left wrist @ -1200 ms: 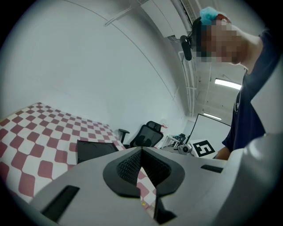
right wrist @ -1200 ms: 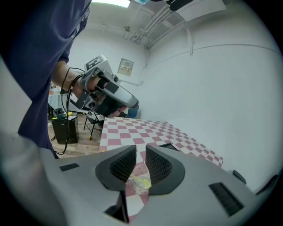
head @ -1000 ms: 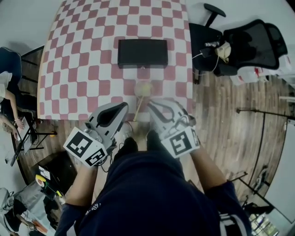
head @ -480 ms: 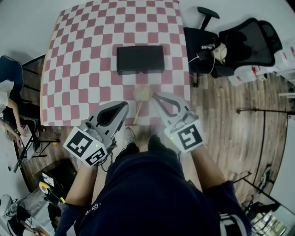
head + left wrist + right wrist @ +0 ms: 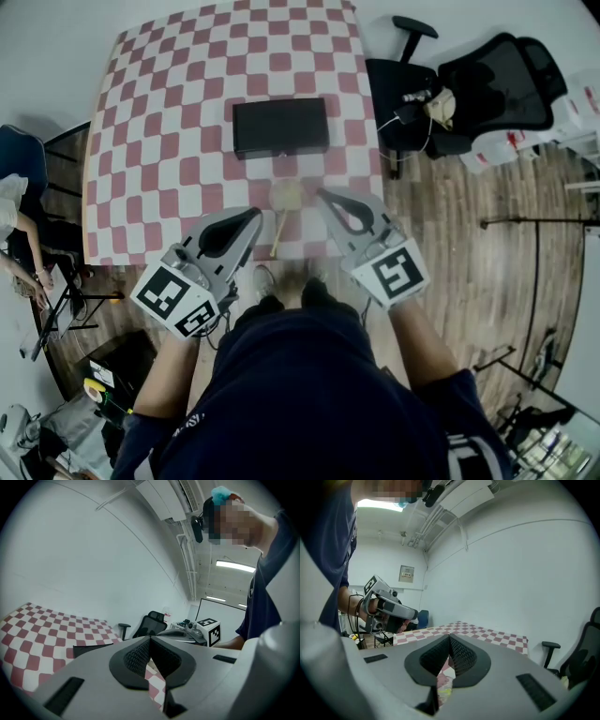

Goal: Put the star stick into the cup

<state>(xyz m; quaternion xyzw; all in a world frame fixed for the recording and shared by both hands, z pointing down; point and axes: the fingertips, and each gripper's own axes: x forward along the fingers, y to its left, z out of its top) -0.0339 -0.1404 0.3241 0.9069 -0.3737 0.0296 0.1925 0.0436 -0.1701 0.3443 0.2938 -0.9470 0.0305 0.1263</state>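
Observation:
The star stick (image 5: 284, 199), a pale yellowish head on a thin wooden stick, lies on the red-and-white checked table (image 5: 169, 141) near its front edge. I cannot make out a cup. My left gripper (image 5: 254, 215) hovers left of the stick near the table's front edge, shut and empty; its pads meet in the left gripper view (image 5: 150, 638). My right gripper (image 5: 322, 193) is just right of the star head, apart from it. Its jaws have just closed with nothing between them, and they meet in the right gripper view (image 5: 449, 635).
A black rectangular box (image 5: 280, 127) lies on the table beyond the stick. Black office chairs (image 5: 497, 80) stand on the wooden floor to the right. A person (image 5: 11, 202) sits at the far left, with clutter on the floor at lower left.
The right gripper's jaws have closed on nothing, and it has rolled and moved outward to the right. The left gripper has hardly moved. The stick has stayed in place on the table.

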